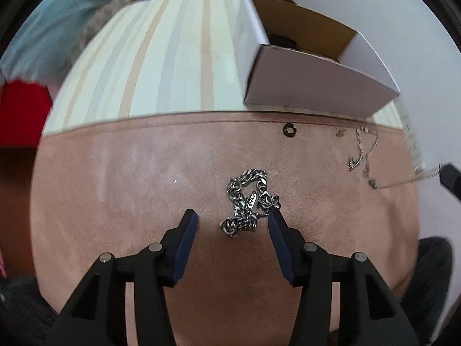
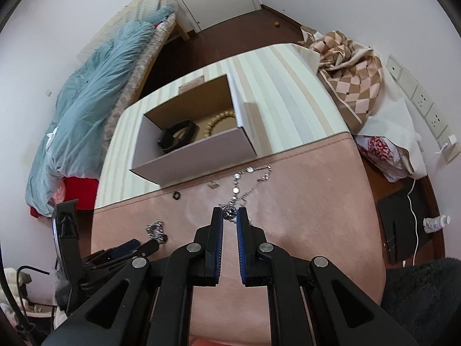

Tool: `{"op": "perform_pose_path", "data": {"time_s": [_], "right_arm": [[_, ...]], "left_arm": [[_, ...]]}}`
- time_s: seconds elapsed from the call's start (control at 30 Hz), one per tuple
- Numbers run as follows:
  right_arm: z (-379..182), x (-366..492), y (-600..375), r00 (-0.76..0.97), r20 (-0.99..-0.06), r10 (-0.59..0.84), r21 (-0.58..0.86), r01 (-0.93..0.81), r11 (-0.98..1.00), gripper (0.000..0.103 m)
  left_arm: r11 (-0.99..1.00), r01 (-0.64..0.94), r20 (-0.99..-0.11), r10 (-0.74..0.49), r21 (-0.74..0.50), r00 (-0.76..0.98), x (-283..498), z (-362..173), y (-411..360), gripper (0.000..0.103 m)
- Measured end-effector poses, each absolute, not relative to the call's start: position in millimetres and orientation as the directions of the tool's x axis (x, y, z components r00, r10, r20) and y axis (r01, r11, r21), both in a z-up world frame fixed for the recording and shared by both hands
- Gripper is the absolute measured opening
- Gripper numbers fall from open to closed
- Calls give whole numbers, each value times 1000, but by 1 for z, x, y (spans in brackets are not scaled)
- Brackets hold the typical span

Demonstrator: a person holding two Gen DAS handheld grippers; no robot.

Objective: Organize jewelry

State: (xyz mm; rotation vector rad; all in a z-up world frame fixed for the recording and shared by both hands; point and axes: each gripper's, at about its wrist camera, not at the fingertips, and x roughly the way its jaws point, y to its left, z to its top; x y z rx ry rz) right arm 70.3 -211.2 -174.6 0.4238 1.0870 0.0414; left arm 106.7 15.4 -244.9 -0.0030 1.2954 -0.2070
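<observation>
- Your left gripper [image 1: 232, 219] is wide open, its jaws either side of the near end of the chain [image 1: 250, 200], holding nothing.
- The chain lies bunched on the pink mat [image 1: 129, 178].
- Your right gripper [image 2: 230, 216] is nearly closed on the pendant [image 2: 229, 212] of the necklace [image 2: 253, 180]; the rest trails over the mat toward the box [image 2: 201, 155].
- The box sits open on the striped cloth [image 2: 282, 92], with a black band [image 2: 180, 135] and a bead bracelet [image 2: 219, 122] inside.
- A small ring [image 2: 176, 195] lies near the mat's far edge.
</observation>
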Motion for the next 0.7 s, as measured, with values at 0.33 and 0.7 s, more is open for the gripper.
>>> {"op": "perform_pose_path", "data": {"time_s": [0.33, 0.7], "right_arm": [[-183, 73, -212, 469, -853, 229, 345, 178, 921, 10], [-146, 84, -208, 533, -797, 284, 412, 136, 901, 10]], "left_arm": [[974, 211, -943, -142, -79, 302, 102, -239, 4, 10], [948, 235, -888, -288, -213, 358, 106, -165, 22, 9]]}}
